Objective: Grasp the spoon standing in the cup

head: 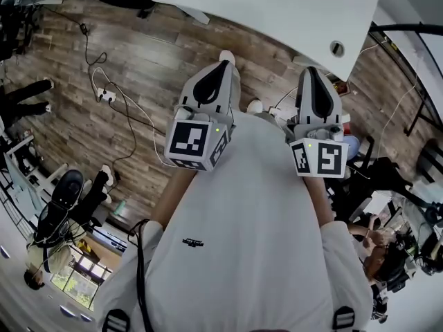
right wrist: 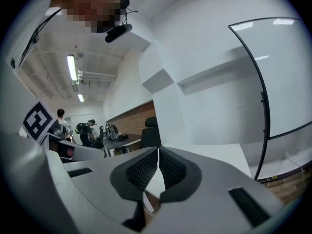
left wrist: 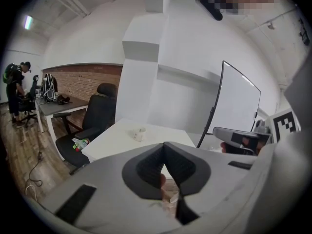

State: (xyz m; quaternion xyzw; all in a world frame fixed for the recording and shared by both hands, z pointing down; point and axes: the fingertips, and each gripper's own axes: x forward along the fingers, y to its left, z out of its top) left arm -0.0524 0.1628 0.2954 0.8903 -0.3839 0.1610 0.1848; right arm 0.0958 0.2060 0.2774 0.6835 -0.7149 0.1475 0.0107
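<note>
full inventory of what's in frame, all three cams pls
table: one, white, ahead of both grippers
cup: one, whitish, on the table; too small to make out a spoon
chair: one, black, left of the table
whiteboard: one, white with dark frame, right of the table
floor: brown wood planks
power strip: one, white, on the floor among cables
brick wall: red-brown, far left, behind a desk
bystanders: at least two, dark clothes, by the far desk
shirt: white, on the person, below the grippers
left gripper: grey, jaws together, nothing between them
right gripper: grey, jaws together, nothing between them
</note>
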